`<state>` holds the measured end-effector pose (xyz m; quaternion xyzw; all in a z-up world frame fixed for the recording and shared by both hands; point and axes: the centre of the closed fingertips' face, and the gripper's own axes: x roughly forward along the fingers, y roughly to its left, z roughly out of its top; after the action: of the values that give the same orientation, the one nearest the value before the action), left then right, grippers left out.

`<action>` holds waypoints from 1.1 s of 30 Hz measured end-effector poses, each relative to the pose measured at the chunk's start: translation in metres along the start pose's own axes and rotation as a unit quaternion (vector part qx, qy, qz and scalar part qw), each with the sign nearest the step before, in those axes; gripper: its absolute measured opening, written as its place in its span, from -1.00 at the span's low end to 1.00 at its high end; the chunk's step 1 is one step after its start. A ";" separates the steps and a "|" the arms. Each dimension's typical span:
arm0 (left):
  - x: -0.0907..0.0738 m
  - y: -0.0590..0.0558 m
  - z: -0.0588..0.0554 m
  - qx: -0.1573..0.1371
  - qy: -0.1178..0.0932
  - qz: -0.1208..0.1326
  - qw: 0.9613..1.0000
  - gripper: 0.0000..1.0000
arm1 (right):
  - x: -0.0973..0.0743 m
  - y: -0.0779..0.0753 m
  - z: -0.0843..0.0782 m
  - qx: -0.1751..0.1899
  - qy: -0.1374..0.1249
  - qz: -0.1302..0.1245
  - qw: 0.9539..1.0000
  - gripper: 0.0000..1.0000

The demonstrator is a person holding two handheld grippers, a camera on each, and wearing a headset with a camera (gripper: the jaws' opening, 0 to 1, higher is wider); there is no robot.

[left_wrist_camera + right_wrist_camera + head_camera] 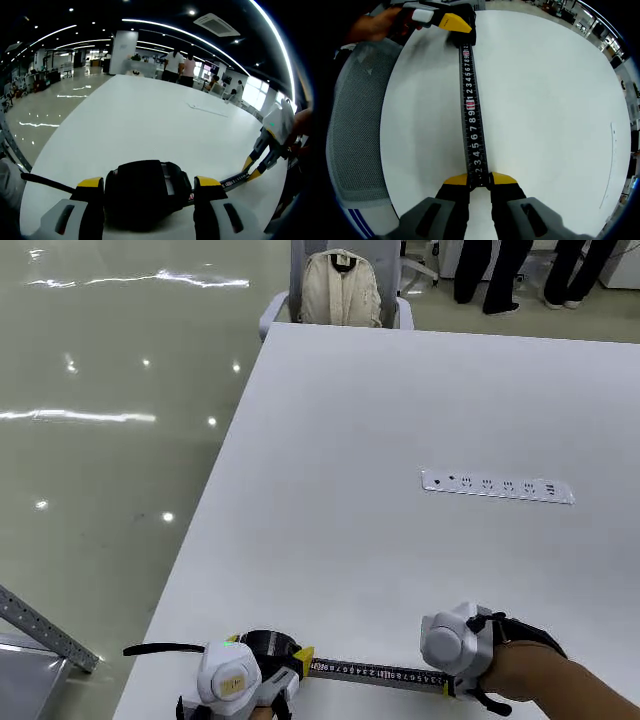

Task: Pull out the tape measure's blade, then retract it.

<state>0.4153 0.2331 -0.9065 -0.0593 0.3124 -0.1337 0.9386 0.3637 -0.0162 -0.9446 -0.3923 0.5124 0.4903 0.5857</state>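
Left tongs [148, 183] clamp the black tape measure [145, 202] at lower centre. Right tongs [480, 179] pinch the tip of the blade [470, 100], stretched out along the white bench [400, 390], bottom of the head view.

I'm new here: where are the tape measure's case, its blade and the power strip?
case [145, 194], left gripper view, black top
blade [471, 120], right gripper view, numbered middle
power strip [497, 486], head view, white middle
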 end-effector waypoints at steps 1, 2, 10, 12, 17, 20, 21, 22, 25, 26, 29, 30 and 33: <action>0.000 0.000 0.000 -0.004 0.001 -0.002 1.000 0.39 | 0.000 0.000 0.000 0.000 0.000 0.000 1.000 -0.69; 0.000 0.000 0.000 -0.006 0.001 -0.001 1.000 0.38 | 0.000 0.000 0.000 0.000 0.001 -0.001 1.000 -0.69; 0.001 0.002 -0.001 -0.014 0.010 0.000 1.000 0.33 | -0.001 0.001 0.000 0.000 0.003 -0.001 1.000 -0.69; 0.000 0.002 0.000 -0.014 0.010 0.002 1.000 0.32 | -0.001 0.001 0.000 0.000 0.003 -0.001 1.000 -0.69; 0.000 0.001 -0.001 0.013 0.013 0.019 1.000 0.29 | 0.000 0.000 0.000 0.002 0.002 -0.001 1.000 -0.70; 0.000 0.001 -0.001 0.028 0.014 0.023 0.999 0.28 | -0.001 0.001 0.001 0.000 0.005 -0.003 1.000 -0.70; 0.000 0.001 -0.001 0.035 0.016 0.024 0.999 0.27 | -0.001 0.001 0.001 -0.001 0.005 -0.003 1.000 -0.70; 0.000 0.001 -0.002 0.040 0.019 0.025 0.999 0.27 | -0.001 0.001 0.001 0.000 0.005 -0.004 1.000 -0.70; 0.001 0.002 -0.002 0.049 0.022 0.027 0.998 0.26 | -0.001 0.001 0.000 0.002 0.003 -0.005 1.000 -0.70; 0.001 0.002 -0.003 0.052 0.023 0.027 0.998 0.26 | -0.001 0.001 0.001 0.002 0.004 -0.006 1.000 -0.70; 0.001 0.002 -0.002 0.054 0.024 0.027 0.998 0.26 | -0.001 0.001 0.001 0.004 0.007 -0.007 1.000 -0.70; 0.001 0.002 -0.002 0.056 0.024 0.027 0.998 0.26 | -0.001 0.001 0.001 0.005 0.008 -0.007 1.000 -0.70; 0.001 0.002 -0.002 0.057 0.023 0.027 0.998 0.25 | 0.000 0.001 0.000 0.006 0.006 -0.008 1.000 -0.70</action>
<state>0.4148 0.2347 -0.9092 0.0064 0.3273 -0.1271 0.9363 0.3633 -0.0159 -0.9445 -0.3956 0.5163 0.4801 0.5886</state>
